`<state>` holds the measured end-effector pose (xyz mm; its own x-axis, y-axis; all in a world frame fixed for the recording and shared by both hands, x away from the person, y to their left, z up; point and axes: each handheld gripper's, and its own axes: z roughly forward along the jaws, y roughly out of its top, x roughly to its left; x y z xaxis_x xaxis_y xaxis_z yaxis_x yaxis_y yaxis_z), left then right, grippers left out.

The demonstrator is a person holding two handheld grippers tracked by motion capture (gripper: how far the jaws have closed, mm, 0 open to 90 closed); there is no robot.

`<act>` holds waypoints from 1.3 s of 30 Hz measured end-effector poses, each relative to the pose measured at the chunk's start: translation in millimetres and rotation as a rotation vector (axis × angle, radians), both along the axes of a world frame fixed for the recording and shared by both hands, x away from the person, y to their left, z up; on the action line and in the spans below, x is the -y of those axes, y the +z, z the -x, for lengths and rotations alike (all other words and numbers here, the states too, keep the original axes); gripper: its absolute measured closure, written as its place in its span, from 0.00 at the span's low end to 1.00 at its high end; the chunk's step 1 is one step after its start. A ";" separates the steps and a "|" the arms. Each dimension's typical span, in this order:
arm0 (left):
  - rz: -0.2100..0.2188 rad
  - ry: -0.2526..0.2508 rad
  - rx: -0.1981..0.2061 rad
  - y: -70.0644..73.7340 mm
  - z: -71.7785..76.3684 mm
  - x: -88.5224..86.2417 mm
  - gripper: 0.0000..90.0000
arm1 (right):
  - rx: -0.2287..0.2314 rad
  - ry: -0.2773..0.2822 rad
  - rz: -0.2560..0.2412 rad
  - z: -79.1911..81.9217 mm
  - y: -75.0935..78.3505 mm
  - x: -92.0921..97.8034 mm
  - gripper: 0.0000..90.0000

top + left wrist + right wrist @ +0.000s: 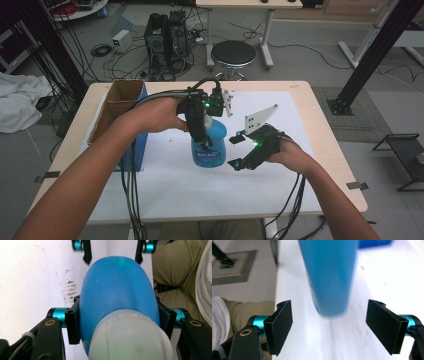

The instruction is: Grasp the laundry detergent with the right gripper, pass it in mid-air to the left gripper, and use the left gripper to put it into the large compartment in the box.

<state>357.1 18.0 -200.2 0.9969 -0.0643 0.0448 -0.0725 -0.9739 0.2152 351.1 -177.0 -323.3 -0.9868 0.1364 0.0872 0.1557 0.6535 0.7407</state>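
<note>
A blue bottle [210, 150] with a white cap [130, 337] stands upright over the white mat [170, 190] at the table's middle. My left gripper [204, 141] comes down from above and is shut on the bottle's upper body [117, 287], one pad on each side. My right gripper [235, 151] is just right of the bottle, open, with its jaws pointing at the lower part. In the right gripper view the bottle [328, 277] hangs ahead of the wide-apart right gripper [332, 326], untouched. Whether the base rests on the mat I cannot tell.
A cardboard box [119, 102] with a blue side [134, 150] sits at the table's left edge. A black stool [233, 53] and computer towers [167, 37] stand behind the table. Cables trail from both grippers over the front edge.
</note>
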 end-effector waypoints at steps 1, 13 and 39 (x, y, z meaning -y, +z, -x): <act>0.003 0.010 -0.001 0.6 -0.4 -2.3 0.41 | -0.002 0.010 0.014 -0.6 -1.0 3.4 0.23; -0.027 0.091 0.022 6.5 -8.9 -25.7 0.41 | 0.015 -0.072 0.135 3.6 8.9 53.1 0.10; 0.014 0.388 0.072 50.7 -28.6 -75.2 0.41 | -0.078 -0.272 0.427 14.4 28.1 124.5 0.01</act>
